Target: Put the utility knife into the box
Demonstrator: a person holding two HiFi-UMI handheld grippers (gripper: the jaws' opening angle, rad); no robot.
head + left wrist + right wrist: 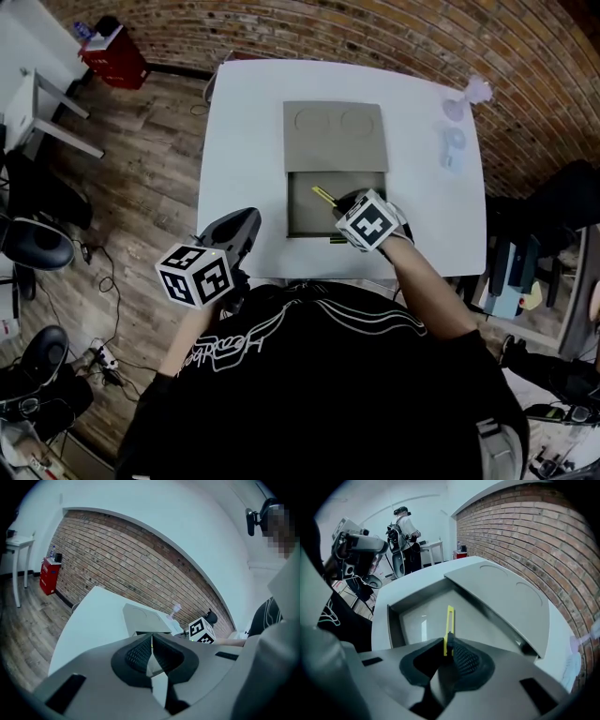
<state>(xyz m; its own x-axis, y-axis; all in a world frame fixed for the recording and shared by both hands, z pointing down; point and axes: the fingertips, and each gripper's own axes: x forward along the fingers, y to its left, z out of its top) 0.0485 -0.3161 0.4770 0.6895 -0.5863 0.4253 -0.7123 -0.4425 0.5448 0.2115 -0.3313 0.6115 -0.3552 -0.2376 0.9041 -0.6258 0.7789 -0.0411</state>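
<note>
Right gripper (pixel 449 649) clamped on yellow utility knife (pixel 450 619) over box (pixel 394 626), left gripper (pixel 151 644) closed, empty

Matt grey box (pixel 335 141) on smooth white table (pixel 244 150); rough brick wall (pixel 375 37).

The left gripper (pixel 242 225) hangs by the near left corner of the table (pixel 239 141). It points forward and a little down. Its jaws are pressed together with nothing in them. The right gripper (pixel 343 203) points steeply down, past the middle of the near edge. Its jaws pinch the yellow utility knife (pixel 449 623). The right arm (pixel 424 281) reaches forward.
</note>
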